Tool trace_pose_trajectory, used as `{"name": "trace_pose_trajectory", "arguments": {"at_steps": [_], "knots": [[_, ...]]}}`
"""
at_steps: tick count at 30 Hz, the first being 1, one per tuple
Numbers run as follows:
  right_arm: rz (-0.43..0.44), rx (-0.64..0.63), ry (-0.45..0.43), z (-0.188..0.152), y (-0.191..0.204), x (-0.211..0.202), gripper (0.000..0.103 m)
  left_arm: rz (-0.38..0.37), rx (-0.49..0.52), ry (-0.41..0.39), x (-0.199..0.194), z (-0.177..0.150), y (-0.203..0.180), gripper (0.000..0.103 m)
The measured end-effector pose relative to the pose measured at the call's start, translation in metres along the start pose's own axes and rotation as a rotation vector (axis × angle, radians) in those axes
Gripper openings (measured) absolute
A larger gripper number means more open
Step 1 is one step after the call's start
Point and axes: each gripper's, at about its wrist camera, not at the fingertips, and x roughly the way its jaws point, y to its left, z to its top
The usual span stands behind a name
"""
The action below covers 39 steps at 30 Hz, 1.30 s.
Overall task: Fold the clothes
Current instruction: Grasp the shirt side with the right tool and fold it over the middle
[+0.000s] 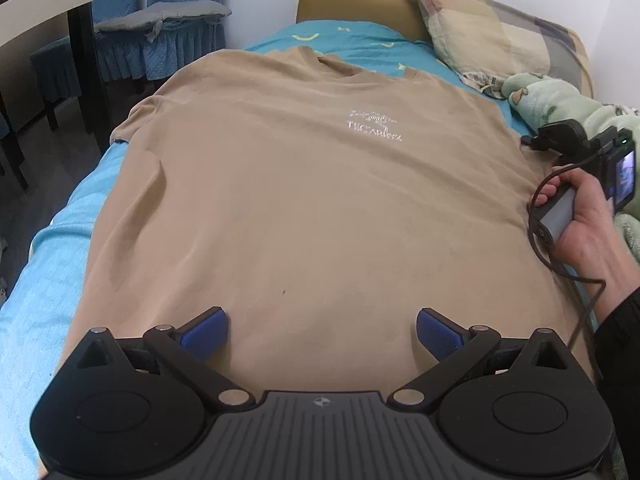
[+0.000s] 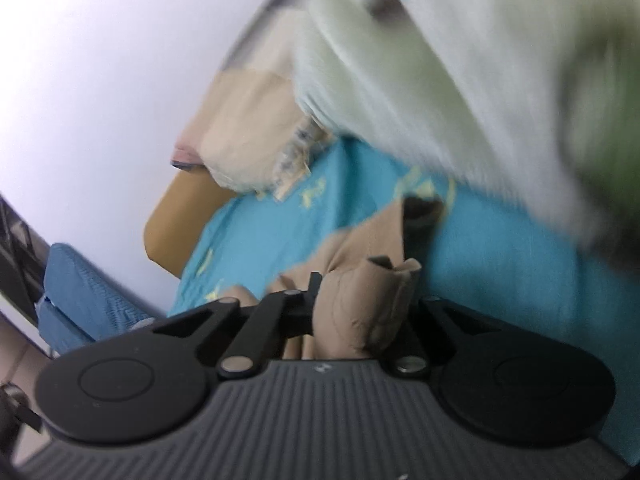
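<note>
- One tan T-shirt point(image 1: 304, 208) lies spread flat on the blue bedsheet point(image 1: 48, 264), its collar toward the pillow point(image 1: 492, 36).
- Left gripper point(image 1: 322, 332) hovers over the shirt's hem, jaws spread wide and holding nothing.
- Right gripper point(image 2: 360, 304), at the shirt's right edge, is clenched on a bunched fold of the shirt.

A home bedroom: a bed point(image 1: 60, 248) with turquoise sheet, a pillow point(image 1: 492, 36), covered chairs point(image 1: 160, 20).
</note>
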Motion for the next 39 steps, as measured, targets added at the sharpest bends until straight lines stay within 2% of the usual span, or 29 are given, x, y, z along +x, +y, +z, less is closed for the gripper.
{"name": "trace_pose_trajectory", "arguments": {"at_steps": [3, 8, 12, 15, 17, 22, 25, 27, 30, 32, 33, 34, 37, 39], "knots": [[-0.024, -0.144, -0.100, 0.025, 0.031, -0.025, 0.006, -0.024, -0.014, -0.029, -0.011, 0.005, 0.000, 0.102], [-0.113, -0.300, -0.102, 0.068, 0.079, -0.033, 0.006, -0.060, -0.039, -0.115, -0.041, 0.017, 0.012, 0.102], [-0.149, -0.434, -0.115, 0.065, 0.130, -0.043, 0.006, -0.064, -0.043, -0.175, -0.064, 0.026, 0.025, 0.102], [-0.175, -0.535, -0.102, 0.040, 0.176, -0.050, 0.006, -0.036, -0.057, -0.210, -0.077, 0.032, 0.042, 0.102], [-0.181, -0.633, -0.087, 0.009, 0.211, -0.046, 0.006, -0.010, -0.073, -0.230, -0.082, 0.036, 0.055, 0.102], [-0.100, -0.916, -0.044, -0.094, 0.284, -0.020, 0.006, 0.053, -0.183, -0.248, -0.080, 0.044, 0.093, 0.102], [-0.067, -1.056, 0.012, -0.156, 0.303, 0.007, 0.006, 0.061, -0.235, -0.240, -0.069, 0.049, 0.112, 0.102], [-0.069, -1.095, 0.058, -0.184, 0.307, 0.024, 0.006, 0.077, -0.248, -0.227, -0.058, 0.051, 0.119, 0.102], [-0.030, -1.008, 0.146, -0.195, 0.300, 0.037, 0.008, 0.078, -0.260, -0.207, -0.043, 0.054, 0.126, 0.102], [0.014, -0.947, 0.217, -0.193, 0.294, 0.039, 0.040, 0.074, -0.268, -0.198, -0.036, 0.055, 0.129, 0.102], [0.040, -0.925, 0.233, -0.192, 0.292, 0.035, 0.082, 0.071, -0.273, -0.194, -0.033, 0.055, 0.131, 0.102], [0.069, -0.905, 0.240, -0.191, 0.290, 0.028, 0.103, 0.068, -0.274, -0.192, -0.031, 0.055, 0.132, 0.102], [0.140, -0.865, 0.225, -0.176, 0.287, -0.002, 0.103, 0.054, -0.267, -0.193, -0.029, 0.055, 0.131, 0.102], [0.158, -0.841, 0.220, -0.164, 0.284, -0.026, 0.103, 0.051, -0.261, -0.202, -0.031, 0.055, 0.130, 0.102]]}}
